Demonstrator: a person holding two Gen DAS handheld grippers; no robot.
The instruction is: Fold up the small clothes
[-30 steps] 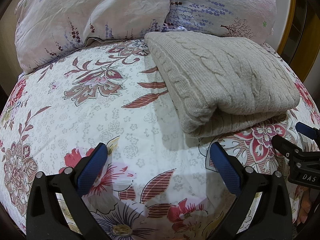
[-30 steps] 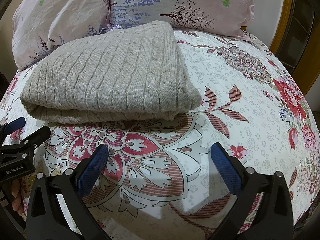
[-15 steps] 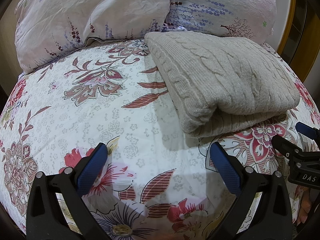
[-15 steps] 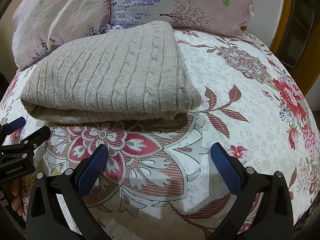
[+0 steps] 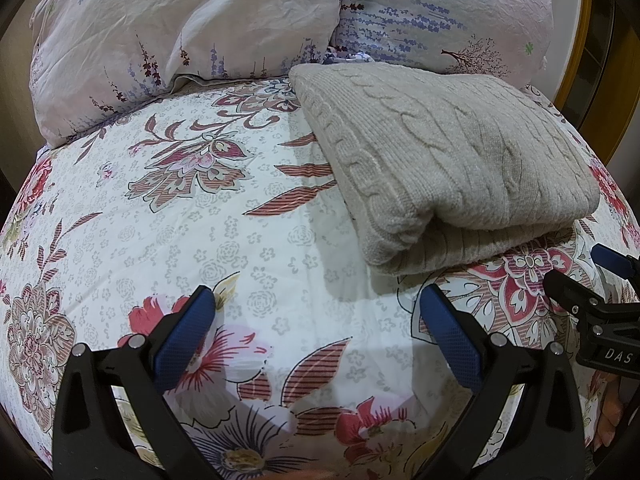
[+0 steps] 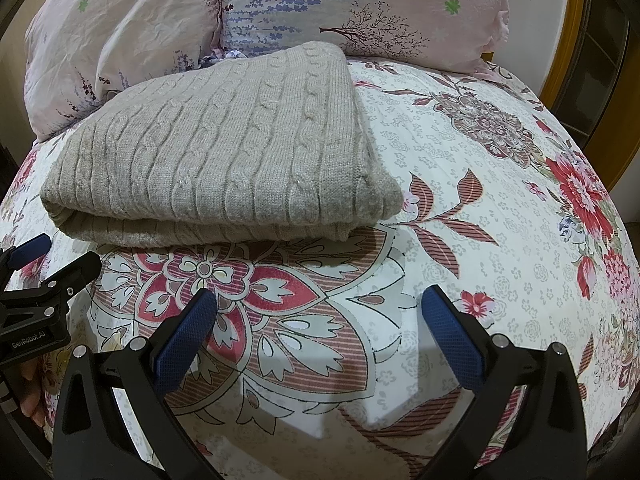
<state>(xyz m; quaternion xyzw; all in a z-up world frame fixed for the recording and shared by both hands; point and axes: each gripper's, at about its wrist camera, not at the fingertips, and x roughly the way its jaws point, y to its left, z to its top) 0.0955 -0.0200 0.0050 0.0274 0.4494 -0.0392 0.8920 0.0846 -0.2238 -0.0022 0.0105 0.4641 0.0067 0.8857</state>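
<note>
Left wrist view: folded sweater (image 5: pixel 448 152) on bedspread (image 5: pixel 200 220), soft, thick, floppy; best pinched at near rolled edge. Left gripper (image 5: pixel 316 320), right gripper (image 6: pixel 316 320) both spread, empty.

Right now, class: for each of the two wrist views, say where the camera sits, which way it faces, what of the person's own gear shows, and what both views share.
Left wrist: rides on the left claw, facing across the floral bedsheet to the pillows; its open blue fingers show, the right claw at the right edge.
Right wrist: rides on the right claw, facing likewise; the left claw at the left edge.
Shared: the folded beige cable-knit sweater, sheet, pillows.
</note>
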